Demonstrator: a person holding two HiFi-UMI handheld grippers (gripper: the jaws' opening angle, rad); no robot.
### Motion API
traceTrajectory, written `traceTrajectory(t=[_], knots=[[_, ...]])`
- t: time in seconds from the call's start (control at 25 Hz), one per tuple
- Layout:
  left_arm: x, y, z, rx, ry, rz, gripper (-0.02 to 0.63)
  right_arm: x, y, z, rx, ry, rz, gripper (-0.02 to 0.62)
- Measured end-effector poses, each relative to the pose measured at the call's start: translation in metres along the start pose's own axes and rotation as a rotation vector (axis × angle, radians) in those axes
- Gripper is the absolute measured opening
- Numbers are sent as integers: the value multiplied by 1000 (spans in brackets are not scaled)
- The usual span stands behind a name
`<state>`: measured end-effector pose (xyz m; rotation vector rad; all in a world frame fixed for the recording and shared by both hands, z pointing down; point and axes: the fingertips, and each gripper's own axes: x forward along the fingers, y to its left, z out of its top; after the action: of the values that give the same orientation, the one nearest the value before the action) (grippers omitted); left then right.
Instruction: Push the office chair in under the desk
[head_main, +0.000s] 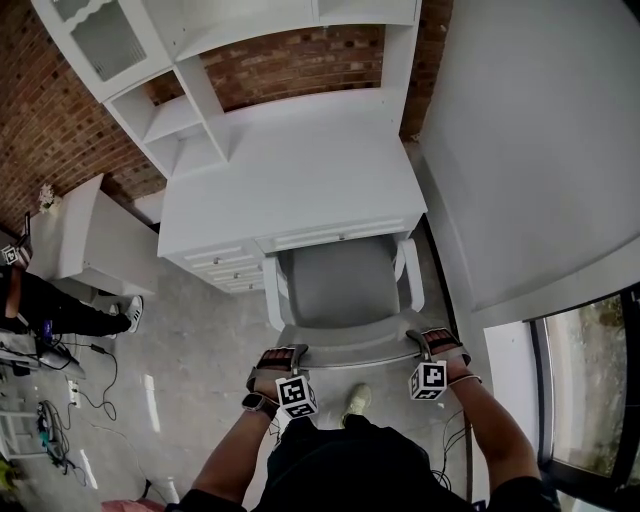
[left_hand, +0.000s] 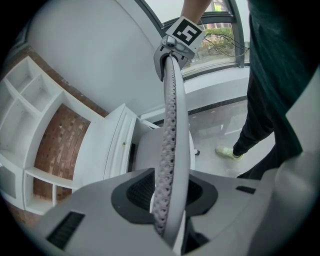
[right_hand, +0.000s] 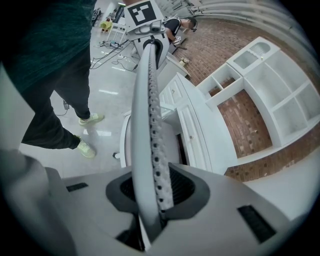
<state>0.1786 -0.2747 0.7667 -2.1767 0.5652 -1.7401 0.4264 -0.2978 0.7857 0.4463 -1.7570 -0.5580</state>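
A grey office chair (head_main: 340, 285) with white armrests stands in front of the white desk (head_main: 290, 180), its seat front just under the desk edge. My left gripper (head_main: 281, 357) is shut on the left end of the backrest's top edge (head_main: 350, 352), and my right gripper (head_main: 428, 343) is shut on its right end. In the left gripper view the mesh backrest rim (left_hand: 170, 150) runs upright between the jaws of the left gripper (left_hand: 167, 210), up to the right gripper (left_hand: 176, 42). The right gripper view shows the same rim (right_hand: 149, 130) held in the right gripper (right_hand: 150, 205).
A white hutch (head_main: 170, 120) with shelves stands on the desk against a brick wall (head_main: 40, 120). A low white cabinet (head_main: 90, 240) and a seated person (head_main: 60, 310) are at the left, with cables (head_main: 50, 420) on the floor. A white wall (head_main: 530, 150) and a window (head_main: 590, 390) are at the right.
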Motion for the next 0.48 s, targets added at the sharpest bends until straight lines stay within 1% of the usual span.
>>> traceTrajectory(t=[0.2, 0.48], knots=[[5, 2, 3, -2, -3, 5, 100, 1, -5, -3, 3, 7, 5, 77], [10, 8, 10, -14, -3, -15, 98, 8, -16, -12, 3, 14, 19, 83]])
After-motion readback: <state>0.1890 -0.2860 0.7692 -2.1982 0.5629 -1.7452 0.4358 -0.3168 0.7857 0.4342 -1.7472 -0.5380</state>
